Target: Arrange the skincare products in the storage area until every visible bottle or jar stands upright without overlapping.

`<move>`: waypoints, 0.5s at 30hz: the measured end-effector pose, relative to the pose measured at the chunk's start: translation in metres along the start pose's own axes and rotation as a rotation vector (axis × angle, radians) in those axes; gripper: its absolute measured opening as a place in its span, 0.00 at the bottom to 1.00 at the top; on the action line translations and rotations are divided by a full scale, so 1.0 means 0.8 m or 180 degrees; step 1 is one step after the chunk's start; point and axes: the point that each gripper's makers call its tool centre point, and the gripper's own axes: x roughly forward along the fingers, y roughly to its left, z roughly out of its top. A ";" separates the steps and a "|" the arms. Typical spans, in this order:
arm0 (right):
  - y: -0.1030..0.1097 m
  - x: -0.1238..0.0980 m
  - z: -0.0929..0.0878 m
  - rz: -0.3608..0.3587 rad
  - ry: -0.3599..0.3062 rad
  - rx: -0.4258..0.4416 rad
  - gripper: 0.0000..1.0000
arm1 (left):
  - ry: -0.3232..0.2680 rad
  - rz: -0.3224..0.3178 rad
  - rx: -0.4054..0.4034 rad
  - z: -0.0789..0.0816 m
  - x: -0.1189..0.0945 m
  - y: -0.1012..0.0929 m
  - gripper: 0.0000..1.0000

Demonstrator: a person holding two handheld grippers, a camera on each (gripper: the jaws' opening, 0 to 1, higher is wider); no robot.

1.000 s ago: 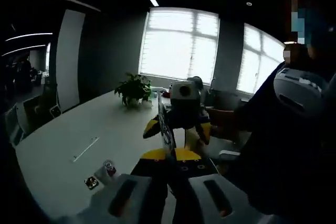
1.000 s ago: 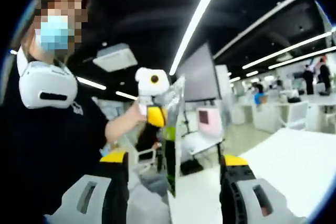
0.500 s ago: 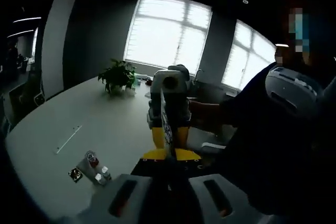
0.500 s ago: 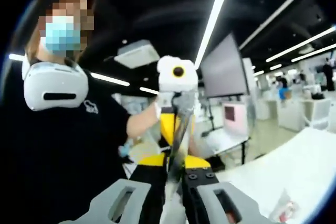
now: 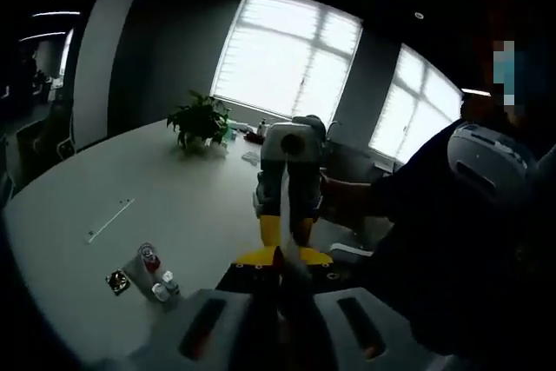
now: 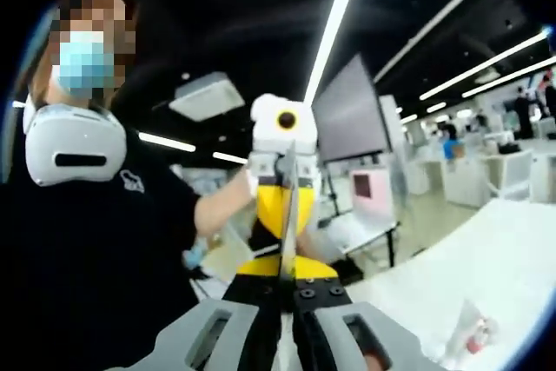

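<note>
A thin clear packet [image 5: 283, 202] hangs edge-on between my two grippers, which face each other above the table. My left gripper [image 5: 280, 271] is shut on its near edge, and my right gripper [image 5: 284, 236] is clamped on it from the far side. In the right gripper view the packet [image 6: 289, 206] is a narrow strip held by my right gripper [image 6: 287, 282], with the left gripper [image 6: 287, 241] opposite. A few small skincare bottles [image 5: 149, 267] and a dark jar [image 5: 117, 281] stand on the white table [image 5: 174, 206] at lower left. The bottles [image 6: 475, 336] also appear at lower right.
A person in a dark top [image 5: 460, 241] stands close on the right, an arm reaching to the right gripper. A potted plant [image 5: 200, 123] sits at the table's far end, and a thin strip [image 5: 109, 221] lies on the tabletop. Office desks [image 6: 486, 171] lie beyond.
One second ago my right gripper was open beside the packet; it has since shut on it. The two grippers have come closer together, and the packet now shows edge-on.
</note>
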 end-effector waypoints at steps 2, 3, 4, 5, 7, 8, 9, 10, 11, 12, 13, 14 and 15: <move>0.000 -0.003 0.008 0.0001 -0.0133 0.0078 0.00 | -0.0208 0.0001 0.0106 0.010 -0.001 0.000 0.01; 0.000 -0.004 0.010 0.0007 -0.0162 0.0096 0.00 | -0.0302 -0.0008 0.0118 0.013 -0.002 -0.002 0.01; -0.001 -0.004 0.011 -0.0010 -0.0196 0.0142 0.00 | -0.0386 0.0023 0.0140 0.017 -0.003 0.000 0.01; -0.002 -0.004 0.012 -0.0023 -0.0224 0.0183 0.00 | -0.0467 0.0041 0.0154 0.020 -0.004 0.001 0.02; -0.005 -0.007 0.011 -0.0032 -0.0267 0.0254 0.00 | -0.0485 0.0064 0.0075 0.016 -0.008 0.005 0.07; -0.007 -0.008 0.011 -0.0054 -0.0294 0.0305 0.00 | -0.0496 0.0078 0.0064 0.013 -0.007 0.006 0.10; -0.008 -0.009 0.012 -0.0063 -0.0314 0.0329 0.00 | -0.0500 0.0089 0.0064 0.010 -0.006 0.007 0.13; -0.009 -0.010 0.012 -0.0060 -0.0325 0.0338 0.00 | -0.0499 0.0105 0.0056 0.008 -0.005 0.008 0.15; -0.012 -0.012 0.014 -0.0088 -0.0360 0.0352 0.00 | -0.0511 0.0139 0.0049 0.004 -0.003 0.007 0.14; -0.014 -0.013 0.015 -0.0095 -0.0388 0.0384 0.00 | -0.0527 0.0143 0.0050 0.002 -0.003 0.007 0.13; -0.014 -0.014 0.017 -0.0088 -0.0417 0.0395 0.00 | -0.0584 0.0168 0.0008 0.001 -0.003 0.009 0.11; -0.015 -0.014 0.018 -0.0088 -0.0438 0.0419 0.00 | -0.0642 0.0201 -0.0023 0.001 -0.004 0.012 0.10; -0.015 -0.013 0.018 -0.0086 -0.0438 0.0427 0.00 | -0.0684 0.0223 -0.0064 -0.001 -0.005 0.016 0.06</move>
